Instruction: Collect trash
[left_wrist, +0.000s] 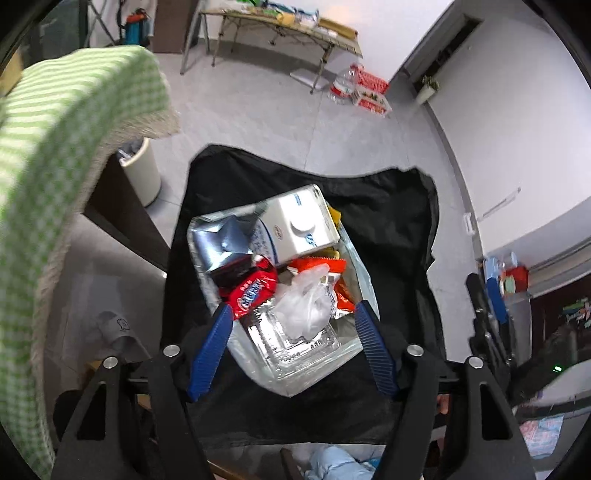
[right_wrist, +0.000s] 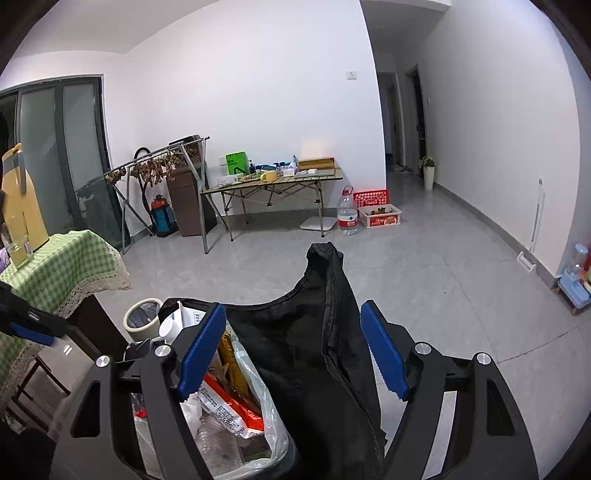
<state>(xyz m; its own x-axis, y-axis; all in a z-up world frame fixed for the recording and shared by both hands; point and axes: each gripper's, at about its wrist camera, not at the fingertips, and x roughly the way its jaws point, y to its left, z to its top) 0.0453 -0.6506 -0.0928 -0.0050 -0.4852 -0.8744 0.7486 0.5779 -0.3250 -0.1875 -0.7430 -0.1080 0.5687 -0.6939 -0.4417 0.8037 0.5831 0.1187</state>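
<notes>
Left wrist view: the left hand-held gripper (left_wrist: 293, 347) looks down into a black bag (left_wrist: 399, 229) that spreads around a bin lined with clear plastic (left_wrist: 364, 273).
Left hand-held gripper state: blue fingers (left_wrist: 210, 354) spread apart, one on each side of the bin's near corner; nothing is clamped between them.
Trash: packed inside the liner, with a white milk carton (left_wrist: 295, 225) on top at the far side, a silver foil pouch (left_wrist: 218, 243) to its left, a red snack wrapper (left_wrist: 251, 291) below that, a crumpled clear plastic bag (left_wrist: 306, 306) in the middle and a clear plastic tray (left_wrist: 295, 343) nearest the camera.
Right wrist view: the right hand-held gripper (right_wrist: 293, 354) faces the room with the black bag (right_wrist: 314, 332) rising between its fingers.
Right hand-held gripper state: blue fingers (right_wrist: 384, 354) wide apart; the bag's fabric hangs in the gap, and I cannot tell whether it touches either pad.
Trash seen from the right: orange and white wrapper (right_wrist: 229, 410) and yellow packet (right_wrist: 231, 362) inside the liner (right_wrist: 273, 417), just behind the left finger.
Surroundings: a surface with a green checked cloth (right_wrist: 70, 258) to the left, a small round waste bin (right_wrist: 142, 319) on the floor beside it, a folding surface (right_wrist: 273, 184) against the far wall, a large water bottle (right_wrist: 347, 216) next to it.
</notes>
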